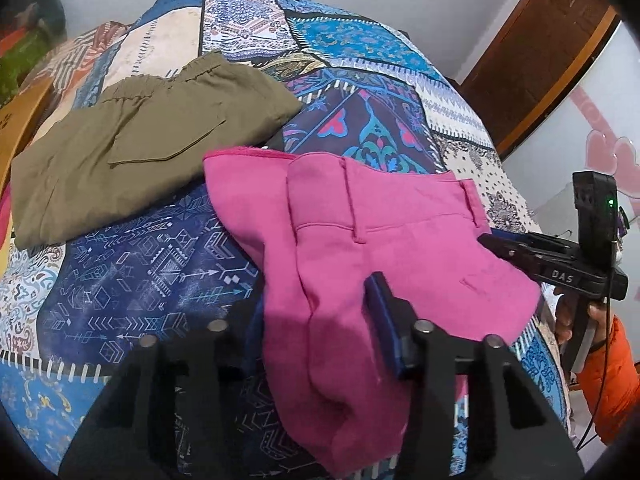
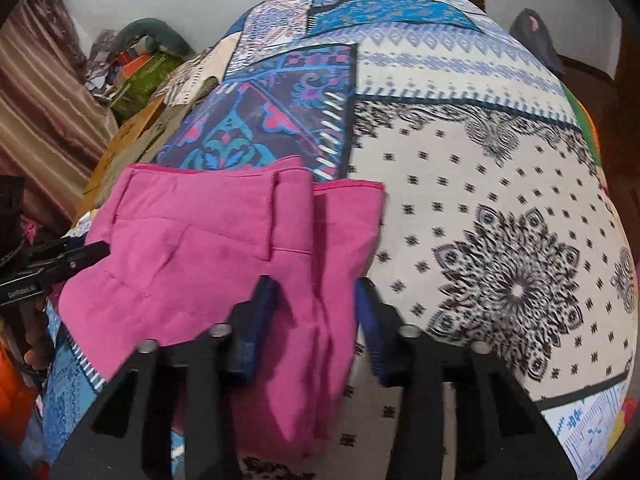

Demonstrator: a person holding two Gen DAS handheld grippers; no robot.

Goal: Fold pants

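Note:
Pink pants [image 1: 360,208] lie folded on the patchwork bedspread [image 1: 140,272], waistband and belt loops facing up. My left gripper [image 1: 316,296] is closed over a bunched edge of the pants, and the cloth fills the gap between its blue pads [image 1: 380,312]. In the right wrist view the pink pants [image 2: 208,240] are pinched the same way by my right gripper [image 2: 315,284], fabric pressed between both pads. The right gripper [image 1: 500,246] also shows at the pants' right edge in the left wrist view. The left gripper [image 2: 92,252] shows at their left edge in the right wrist view.
Folded olive pants [image 1: 140,148] rest on the bedspread beyond the pink ones, to the left. A hand and orange sleeve [image 1: 612,368] hold the right tool. A wooden door [image 1: 540,60] stands at the right. A curtain [image 2: 40,112] and piled clutter [image 2: 140,72] flank the bed's left.

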